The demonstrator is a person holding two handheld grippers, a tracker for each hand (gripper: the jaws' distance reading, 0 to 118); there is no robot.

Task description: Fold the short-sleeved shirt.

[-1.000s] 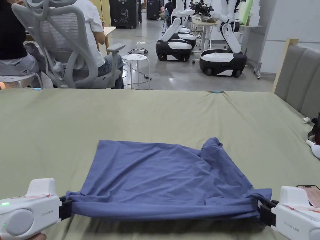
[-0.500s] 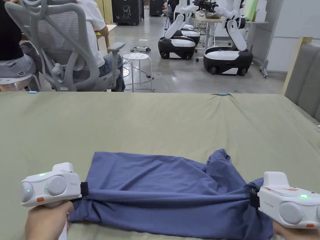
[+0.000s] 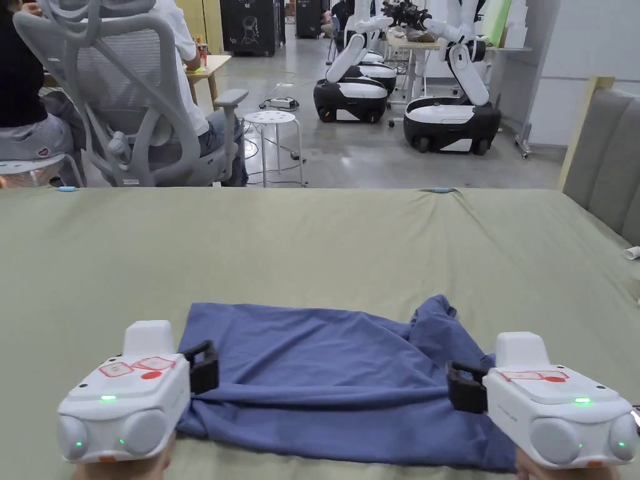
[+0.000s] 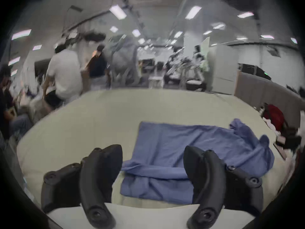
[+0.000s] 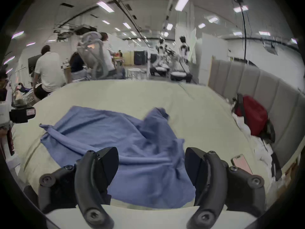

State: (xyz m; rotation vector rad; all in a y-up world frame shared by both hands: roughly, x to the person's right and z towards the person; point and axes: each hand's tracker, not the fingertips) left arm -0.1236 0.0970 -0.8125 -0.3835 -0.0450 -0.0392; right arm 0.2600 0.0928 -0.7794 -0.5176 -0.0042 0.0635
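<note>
Shirt [image 3: 331, 381], blue and loosely folded, is lying on the green bed [image 3: 312, 250] between the two grippers, with a rolled fold running across its near part. In the left gripper view the left gripper [image 4: 152, 164] is showing its jaws spread wide, nothing pinched between them; the shirt's near left corner [image 4: 132, 164] is sitting in the gap just ahead of the fingers [image 4: 105, 163], with the cloth spreading away to the right of them and the right finger overlapping its near edge. In the head view that gripper [image 3: 203, 369] is hovering at the shirt's left edge, whether touching cannot be told.

In the right gripper view the right gripper [image 5: 151, 163] is likewise holding its jaws apart and empty, and the shirt [image 5: 132, 150] is filling the space between and beyond the fingers [image 5: 107, 163], a bunched sleeve [image 5: 156, 117] rising farther ahead. In the head view this gripper [image 3: 465, 387] is poised over the shirt's right side.

To the right of the right fingers a phone [image 5: 241, 163] is lying on the bed, and farther off a red bag [image 5: 252, 117] is leaning against the grey headboard [image 5: 264, 87]; what is inside the bag cannot be seen. Beyond the bed, people are sitting on chairs [image 3: 131, 100], a white stool [image 3: 270, 119] is standing on the floor, and two robots [image 3: 450, 119] are parked behind it.
</note>
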